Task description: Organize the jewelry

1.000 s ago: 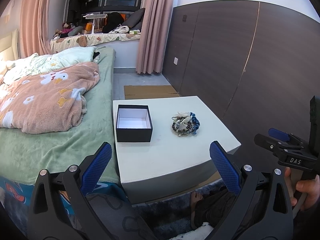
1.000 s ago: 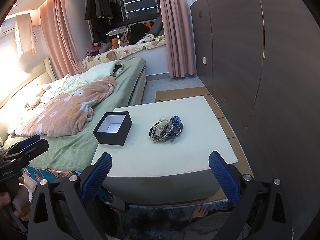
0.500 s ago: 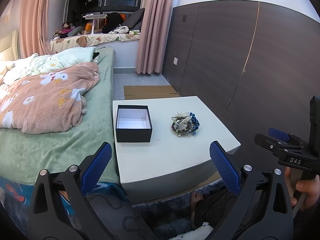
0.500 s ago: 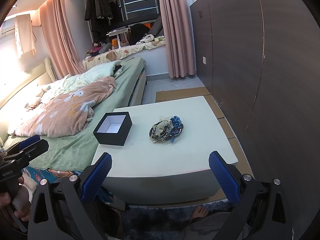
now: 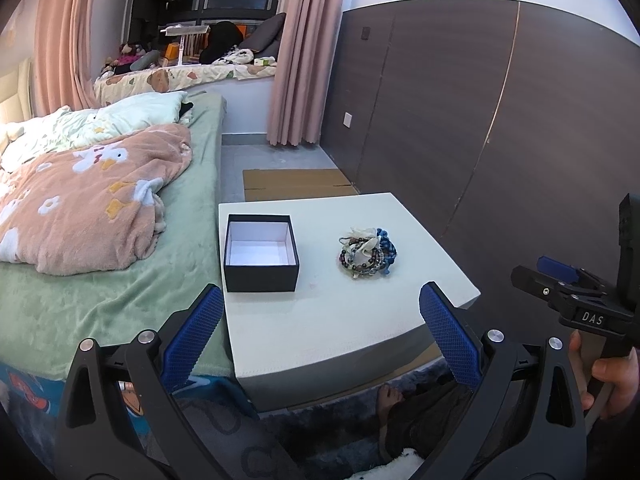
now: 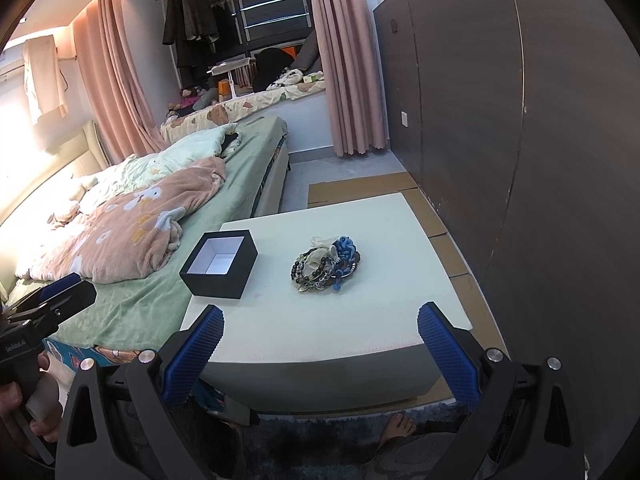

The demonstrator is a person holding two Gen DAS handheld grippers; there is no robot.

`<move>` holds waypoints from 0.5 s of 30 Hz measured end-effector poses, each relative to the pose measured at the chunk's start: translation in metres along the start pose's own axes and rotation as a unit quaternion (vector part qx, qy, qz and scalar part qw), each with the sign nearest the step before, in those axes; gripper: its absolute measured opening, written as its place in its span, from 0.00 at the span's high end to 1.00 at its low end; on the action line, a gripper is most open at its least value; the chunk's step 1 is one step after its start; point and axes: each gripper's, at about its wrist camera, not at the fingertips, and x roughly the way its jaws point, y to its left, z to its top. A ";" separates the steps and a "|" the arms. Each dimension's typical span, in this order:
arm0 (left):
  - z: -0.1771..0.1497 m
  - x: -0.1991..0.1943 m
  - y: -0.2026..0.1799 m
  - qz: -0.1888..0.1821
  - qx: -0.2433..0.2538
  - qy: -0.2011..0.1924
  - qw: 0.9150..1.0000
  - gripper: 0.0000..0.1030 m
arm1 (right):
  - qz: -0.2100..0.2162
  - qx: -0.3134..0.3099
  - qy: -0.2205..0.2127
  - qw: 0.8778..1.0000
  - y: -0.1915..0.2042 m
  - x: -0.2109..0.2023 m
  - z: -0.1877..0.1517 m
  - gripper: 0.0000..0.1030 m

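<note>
Bracelets lie heaped mid-worktop, dead ahead of my right tool and right of the empty box, both tools spread wide and empty, the left tool farther off-line.

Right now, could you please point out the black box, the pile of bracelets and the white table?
black box (image 5: 261,276), left wrist view, front outer wall.
pile of bracelets (image 6: 326,265), right wrist view, middle of the heap.
white table (image 6: 320,328), right wrist view, bare top near the front edge.
</note>
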 end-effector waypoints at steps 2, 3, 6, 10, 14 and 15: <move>0.004 0.005 -0.001 -0.008 0.002 0.002 1.000 0.05 | 0.002 0.006 0.002 1.000 -0.005 0.005 0.003 0.07; 0.007 0.008 -0.003 -0.011 0.004 0.002 1.000 0.05 | 0.003 0.009 0.003 1.000 -0.007 0.008 0.004 0.07; 0.013 0.018 -0.006 -0.023 0.006 0.004 1.000 0.05 | 0.006 0.016 0.007 1.000 -0.012 0.017 0.004 0.07; 0.021 0.035 -0.013 -0.033 0.011 0.011 0.999 0.05 | 0.008 0.028 0.014 0.999 -0.021 0.031 0.008 0.08; 0.029 0.055 -0.018 -0.042 0.012 0.022 0.999 0.05 | 0.012 0.041 0.025 0.999 -0.029 0.048 0.012 0.08; 0.031 0.060 -0.018 -0.044 0.012 0.024 0.999 0.06 | 0.015 0.045 0.028 0.998 -0.032 0.053 0.012 0.09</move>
